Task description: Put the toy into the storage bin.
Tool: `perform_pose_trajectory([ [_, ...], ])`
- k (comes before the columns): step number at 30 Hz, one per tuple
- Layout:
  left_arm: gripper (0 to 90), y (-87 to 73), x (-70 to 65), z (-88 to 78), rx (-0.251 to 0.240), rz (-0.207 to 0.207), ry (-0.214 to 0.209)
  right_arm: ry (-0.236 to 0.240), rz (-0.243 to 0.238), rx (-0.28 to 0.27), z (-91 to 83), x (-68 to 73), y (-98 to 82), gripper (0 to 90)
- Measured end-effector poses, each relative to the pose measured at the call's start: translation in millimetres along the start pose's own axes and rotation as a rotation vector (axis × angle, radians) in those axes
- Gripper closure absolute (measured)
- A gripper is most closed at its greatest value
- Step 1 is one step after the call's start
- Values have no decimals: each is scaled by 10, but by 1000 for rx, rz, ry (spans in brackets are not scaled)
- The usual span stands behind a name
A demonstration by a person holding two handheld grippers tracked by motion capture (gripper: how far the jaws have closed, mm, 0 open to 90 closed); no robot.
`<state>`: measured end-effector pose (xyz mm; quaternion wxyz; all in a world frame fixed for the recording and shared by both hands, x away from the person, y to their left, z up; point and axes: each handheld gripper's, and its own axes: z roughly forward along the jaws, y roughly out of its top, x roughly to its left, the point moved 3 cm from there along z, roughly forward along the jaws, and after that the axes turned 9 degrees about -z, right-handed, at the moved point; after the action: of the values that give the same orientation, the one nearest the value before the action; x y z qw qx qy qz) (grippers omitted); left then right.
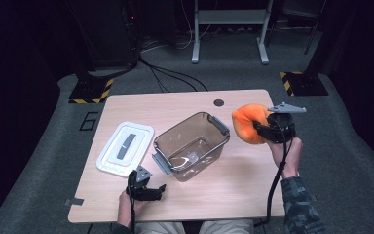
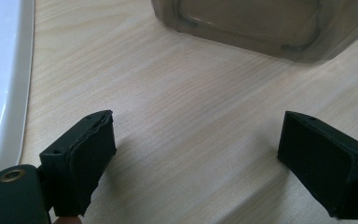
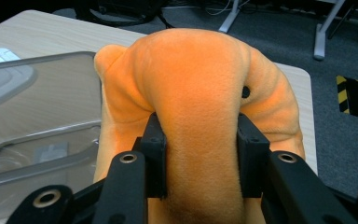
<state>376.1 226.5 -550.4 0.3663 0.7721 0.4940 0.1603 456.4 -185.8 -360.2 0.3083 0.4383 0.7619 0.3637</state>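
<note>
A soft orange plush toy (image 1: 249, 124) hung clear of the pale wooden bench (image 1: 233, 185), held just beside the right-hand end of a clear smoky plastic storage bin (image 1: 191, 145), its fabric bunched between the black fingers (image 3: 156, 154) of the right gripper (image 1: 262, 127), which were clamped tight on a fold of it. In the right gripper view, the plush bulged above and to either side of the pinch, with the bin's open mouth lying to the left beyond it. The bin appeared all but empty, its white rectangular lid (image 1: 125, 147) lying flat on the bench just to its left. The left gripper (image 1: 152, 191) rested low near the bench's front edge, its fingers (image 2: 81, 156) wide apart with nothing between them, pointing toward the bin's near wall. To do the step well, the toy would likely need carrying level over the rim to the bin's centre and lowering before release, since its bulk could catch the grey end handle (image 1: 220, 124); the idle left gripper could steady the bin if it slid.
</note>
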Motion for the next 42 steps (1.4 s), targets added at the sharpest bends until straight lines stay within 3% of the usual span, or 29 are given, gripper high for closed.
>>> perform_pose_trajectory([
  [20, 106, 0, 0, 0, 0, -1, 0, 46, -73, -37, -23, 279, 351, 625],
  [42, 107, -1, 0, 0, 0, 2, 4, 95, -158, -30, 57, 592, 585, 621],
])
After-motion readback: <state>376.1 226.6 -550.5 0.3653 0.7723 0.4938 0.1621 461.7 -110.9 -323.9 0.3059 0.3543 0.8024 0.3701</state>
